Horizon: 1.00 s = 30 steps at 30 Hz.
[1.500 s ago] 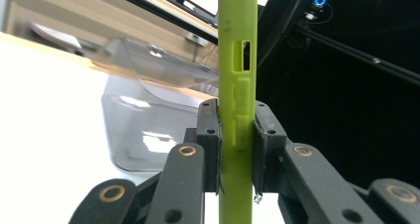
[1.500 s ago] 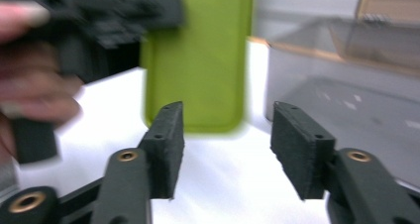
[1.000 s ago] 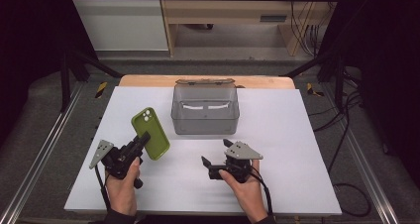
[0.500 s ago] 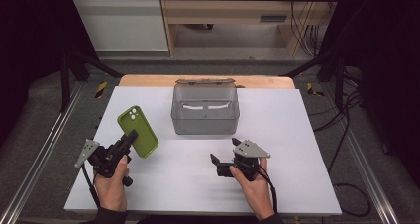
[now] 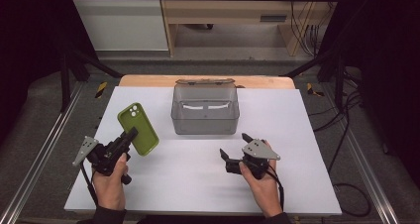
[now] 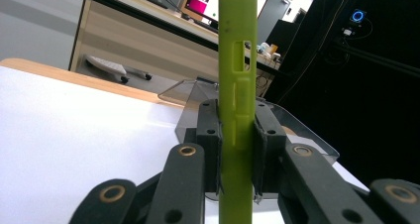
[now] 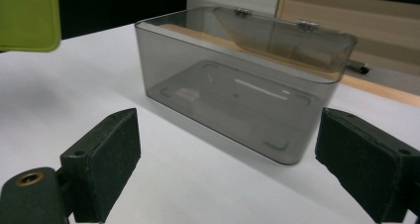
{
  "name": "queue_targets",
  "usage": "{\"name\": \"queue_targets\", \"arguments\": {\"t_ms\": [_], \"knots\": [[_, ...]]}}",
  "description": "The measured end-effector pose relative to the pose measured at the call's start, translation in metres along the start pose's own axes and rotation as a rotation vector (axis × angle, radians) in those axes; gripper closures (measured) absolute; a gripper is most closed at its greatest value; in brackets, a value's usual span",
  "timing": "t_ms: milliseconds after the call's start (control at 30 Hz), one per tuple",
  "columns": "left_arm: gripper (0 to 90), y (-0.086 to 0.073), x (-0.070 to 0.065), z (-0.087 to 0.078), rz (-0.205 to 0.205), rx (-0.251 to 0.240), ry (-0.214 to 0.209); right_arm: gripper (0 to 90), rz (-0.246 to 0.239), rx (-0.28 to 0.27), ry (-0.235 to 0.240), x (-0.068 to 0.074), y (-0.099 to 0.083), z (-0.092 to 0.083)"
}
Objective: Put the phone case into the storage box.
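The left gripper (image 5: 130, 136) clamps the green phone case (image 5: 138, 129) edge-on, above the table's (image 5: 307, 184) left side; the right gripper (image 7: 225, 169) stands wide open, holding nothing, facing the smoky clear box (image 5: 205, 110); the case is lime, camera cutout uppermost, its lower end hidden between the pads.

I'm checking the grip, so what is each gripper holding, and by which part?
The left gripper clamps the green phone case across its lower edge, jaws on its front and back. The right gripper holds nothing, jaws wide apart.
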<state>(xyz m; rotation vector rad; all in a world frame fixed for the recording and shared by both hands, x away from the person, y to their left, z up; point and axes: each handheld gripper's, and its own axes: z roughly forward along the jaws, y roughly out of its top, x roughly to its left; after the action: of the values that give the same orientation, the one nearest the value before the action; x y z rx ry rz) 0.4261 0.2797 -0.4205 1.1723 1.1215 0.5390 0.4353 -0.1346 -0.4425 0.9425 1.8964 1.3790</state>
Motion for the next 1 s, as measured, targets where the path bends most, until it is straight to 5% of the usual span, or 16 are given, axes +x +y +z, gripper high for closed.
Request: {"name": "queue_targets", "arguments": {"t_ms": [300, 533, 867, 1000], "knots": [[77.4, 0.013, -0.008, 0.000, 0.021, 0.021, 0.002, 8.8, -0.016, -0.025, -0.064, -0.018, -0.010, -0.017], [77.4, 0.026, -0.015, 0.016, -0.006, 0.065, -0.030, 5.9, -0.032, -0.037, -0.094, -0.037, -0.021, -0.035], [77.5, 0.051, -0.031, 0.047, 0.070, 0.131, -0.022, 3.9, -0.047, -0.051, -0.102, -0.051, -0.031, -0.050], [77.4, 0.053, -0.040, 0.059, 0.064, 0.145, -0.040, 3.6, -0.051, -0.064, -0.130, -0.053, -0.038, -0.054]]}}
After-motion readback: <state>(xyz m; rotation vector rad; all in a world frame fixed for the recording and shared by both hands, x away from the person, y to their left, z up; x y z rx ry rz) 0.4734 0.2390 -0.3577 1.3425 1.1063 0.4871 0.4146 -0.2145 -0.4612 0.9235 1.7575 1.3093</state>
